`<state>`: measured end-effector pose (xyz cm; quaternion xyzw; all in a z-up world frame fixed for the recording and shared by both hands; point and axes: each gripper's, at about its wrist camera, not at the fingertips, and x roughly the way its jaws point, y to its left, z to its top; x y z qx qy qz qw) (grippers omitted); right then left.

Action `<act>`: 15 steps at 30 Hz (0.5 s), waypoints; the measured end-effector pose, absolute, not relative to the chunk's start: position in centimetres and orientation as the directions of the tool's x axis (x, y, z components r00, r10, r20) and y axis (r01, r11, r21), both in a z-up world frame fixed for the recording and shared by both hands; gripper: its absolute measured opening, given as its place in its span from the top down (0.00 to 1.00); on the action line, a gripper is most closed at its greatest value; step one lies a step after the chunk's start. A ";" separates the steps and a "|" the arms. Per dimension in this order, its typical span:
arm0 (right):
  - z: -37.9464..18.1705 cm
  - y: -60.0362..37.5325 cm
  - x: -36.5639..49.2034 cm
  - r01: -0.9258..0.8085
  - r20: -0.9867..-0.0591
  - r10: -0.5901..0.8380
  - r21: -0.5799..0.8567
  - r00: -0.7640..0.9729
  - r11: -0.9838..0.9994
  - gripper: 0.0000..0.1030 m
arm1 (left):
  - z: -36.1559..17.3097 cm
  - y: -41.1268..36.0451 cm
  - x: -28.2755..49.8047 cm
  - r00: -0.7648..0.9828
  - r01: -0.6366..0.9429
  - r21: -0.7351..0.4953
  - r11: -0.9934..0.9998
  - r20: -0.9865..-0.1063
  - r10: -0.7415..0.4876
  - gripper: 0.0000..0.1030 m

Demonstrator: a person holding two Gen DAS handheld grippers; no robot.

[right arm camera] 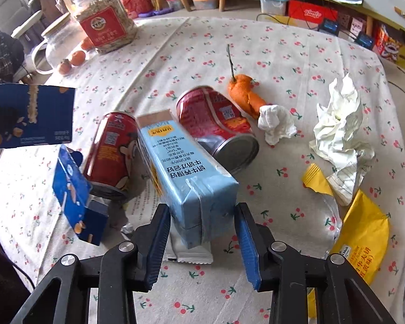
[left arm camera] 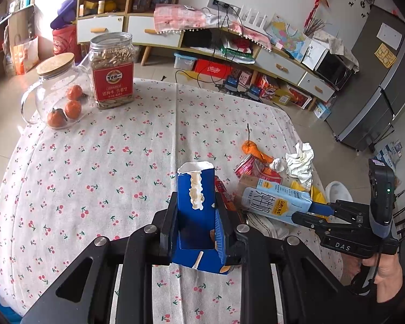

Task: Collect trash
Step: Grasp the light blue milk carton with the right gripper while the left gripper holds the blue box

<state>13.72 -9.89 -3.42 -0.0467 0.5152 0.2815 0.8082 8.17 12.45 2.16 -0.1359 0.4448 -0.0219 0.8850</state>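
Observation:
My left gripper [left arm camera: 197, 205] is shut on a dark blue carton [left arm camera: 186, 189] with an open, torn top, held above the cherry-print tablecloth [left arm camera: 94, 162]. In the right wrist view that carton [right arm camera: 32, 118] hangs at the far left. My right gripper [right arm camera: 202, 216] has its blue pads against both sides of the near end of a light blue milk carton [right arm camera: 181, 167], which leans on two red cans [right arm camera: 113, 151] [right arm camera: 213, 118]. The left wrist view shows the right gripper [left arm camera: 307, 212] at the right edge, on the same milk carton [left arm camera: 275, 202].
A second dark blue carton [right arm camera: 75, 197] lies left of the cans. Orange peel [right arm camera: 243, 91], a tissue wad [right arm camera: 278, 121], crumpled paper [right arm camera: 340, 124], a yellow wrapper [right arm camera: 364, 232] and a white packet [right arm camera: 189, 253] lie around. A seed jar [left arm camera: 112, 70] and a glass jar of tangerines [left arm camera: 56, 94] stand at the far left.

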 end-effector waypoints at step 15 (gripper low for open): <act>-2.0 -16.7 13.9 -0.332 -0.819 0.460 0.352 0.343 0.875 0.66 | 2.7 9.8 8.5 0.622 -0.055 -0.260 0.964 -0.764 -0.171 0.77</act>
